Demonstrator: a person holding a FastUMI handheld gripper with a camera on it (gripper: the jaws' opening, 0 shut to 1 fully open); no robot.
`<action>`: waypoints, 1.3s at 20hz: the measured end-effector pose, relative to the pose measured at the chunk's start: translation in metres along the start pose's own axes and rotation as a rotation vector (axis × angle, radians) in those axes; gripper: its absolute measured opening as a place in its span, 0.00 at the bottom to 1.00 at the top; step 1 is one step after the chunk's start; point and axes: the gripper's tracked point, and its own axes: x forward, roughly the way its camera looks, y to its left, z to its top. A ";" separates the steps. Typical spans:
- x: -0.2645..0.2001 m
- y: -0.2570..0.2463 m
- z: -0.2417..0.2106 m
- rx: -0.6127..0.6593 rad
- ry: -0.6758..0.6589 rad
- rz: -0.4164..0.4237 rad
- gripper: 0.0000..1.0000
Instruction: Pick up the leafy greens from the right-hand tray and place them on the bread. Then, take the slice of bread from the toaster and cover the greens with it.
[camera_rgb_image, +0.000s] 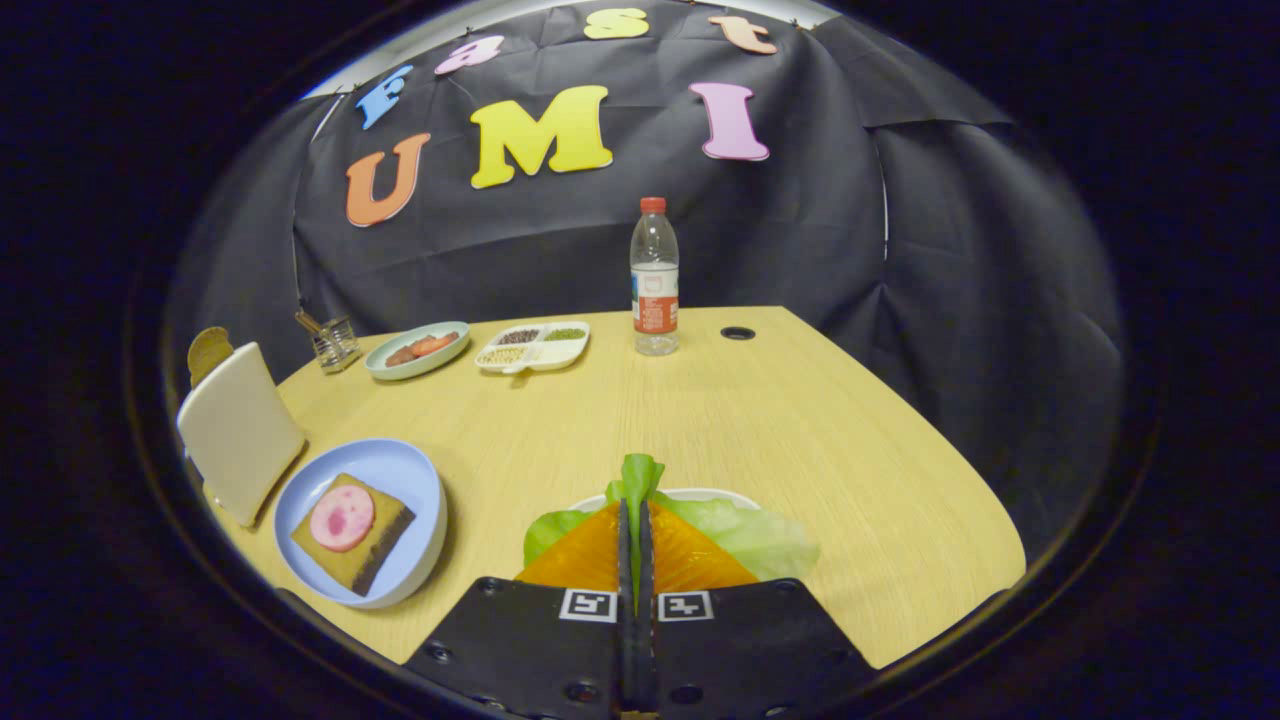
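My tongs (636, 520) pinch the leafy greens (640, 475).
My orange fingers (590, 555) hide most of the white tray (700, 494), bottom centre.

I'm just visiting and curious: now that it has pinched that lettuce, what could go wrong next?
The tool grips only a thin fold of the leafy greens, so the leaf might tear or slip free when lifted from its tray. The bread on the blue plate is small, so the greens might land partly off it.
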 end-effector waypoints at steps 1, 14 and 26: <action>-0.006 0.003 0.006 0.006 -0.020 0.000 0.01; -0.044 0.153 0.043 -0.125 -0.154 0.107 0.00; -0.008 0.261 -0.017 -0.128 -0.037 0.219 0.01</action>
